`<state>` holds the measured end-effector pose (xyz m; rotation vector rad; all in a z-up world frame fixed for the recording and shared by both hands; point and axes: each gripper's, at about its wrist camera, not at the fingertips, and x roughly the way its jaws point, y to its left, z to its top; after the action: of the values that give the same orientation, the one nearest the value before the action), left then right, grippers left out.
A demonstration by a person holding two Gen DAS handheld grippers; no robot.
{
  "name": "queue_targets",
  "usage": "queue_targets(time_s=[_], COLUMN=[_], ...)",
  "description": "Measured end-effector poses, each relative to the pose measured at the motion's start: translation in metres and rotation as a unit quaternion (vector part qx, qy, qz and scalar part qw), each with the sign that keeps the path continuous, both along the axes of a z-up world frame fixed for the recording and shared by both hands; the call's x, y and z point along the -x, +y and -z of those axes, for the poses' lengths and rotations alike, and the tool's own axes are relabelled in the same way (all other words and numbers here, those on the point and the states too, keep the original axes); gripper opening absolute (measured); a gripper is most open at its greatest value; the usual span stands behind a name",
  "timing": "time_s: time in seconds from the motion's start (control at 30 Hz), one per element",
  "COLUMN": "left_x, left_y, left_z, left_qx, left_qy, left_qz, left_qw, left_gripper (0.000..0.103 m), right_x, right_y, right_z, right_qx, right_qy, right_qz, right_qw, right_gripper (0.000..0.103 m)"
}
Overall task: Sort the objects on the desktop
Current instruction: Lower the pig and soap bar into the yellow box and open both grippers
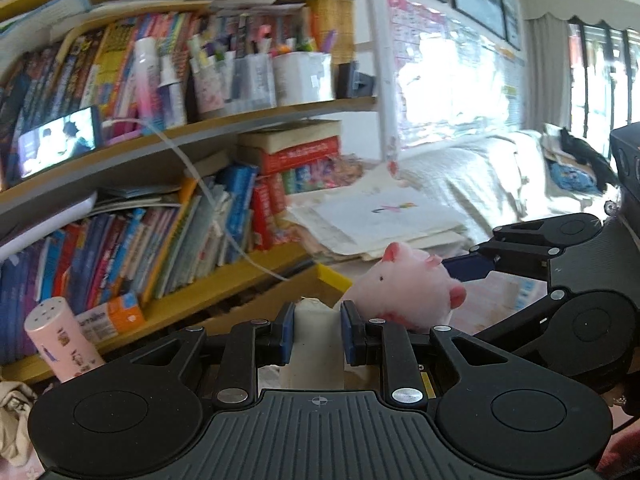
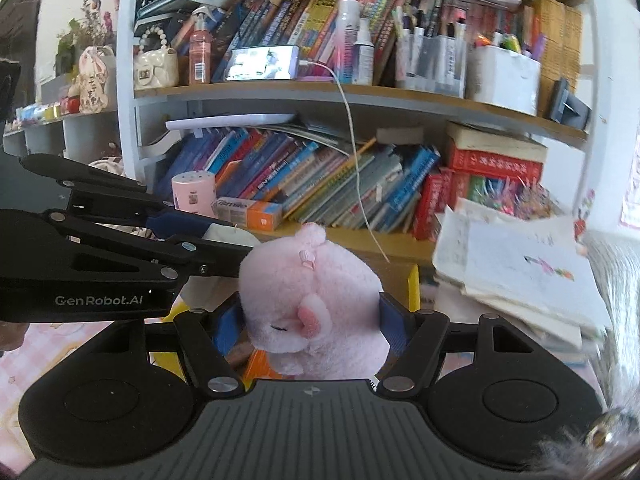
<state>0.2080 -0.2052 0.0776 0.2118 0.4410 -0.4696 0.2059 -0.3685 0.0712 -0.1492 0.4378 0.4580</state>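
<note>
Plush pig (image 2: 312,304) sits pinched between right tongs (image 2: 312,320); left tongs (image 1: 316,334) pinch a white block (image 1: 314,344).

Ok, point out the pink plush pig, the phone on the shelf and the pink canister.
pink plush pig (image 2: 308,300), right wrist view, its body.
phone (image 2: 264,63), right wrist view, its screen.
pink canister (image 1: 60,336), left wrist view, its side.

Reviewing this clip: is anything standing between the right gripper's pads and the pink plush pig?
Nothing visible does. The pink plush pig already sits between the blue pads of the right gripper, which press its sides. The left gripper, beside it, is shut on a whitish, cloth-like object, apart from the pig's grip.
</note>
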Motion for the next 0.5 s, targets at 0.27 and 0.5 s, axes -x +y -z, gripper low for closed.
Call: queue_targets(time_s=[0.27, 0.5], left_x=[-0.036, -0.048], left_y=[0.0, -0.004], left_z=[0.026, 0.055], left_qx=[-0.024, -0.046], left_qy=[0.035, 0.076], left_qz=[-0.034, -0.033], left_qw=[0.9985, 0.9955], left_gripper=[0.022, 0.023], right_x=[-0.048, -0.065], right_y=[0.019, 0.024], right_z=[0.026, 0.056], right_qx=[0.034, 0.054], right_qy=[0.037, 0.102], right_qz=[-0.013, -0.023], right_qw=[0.999, 0.993], right_gripper=[0.067, 0.068])
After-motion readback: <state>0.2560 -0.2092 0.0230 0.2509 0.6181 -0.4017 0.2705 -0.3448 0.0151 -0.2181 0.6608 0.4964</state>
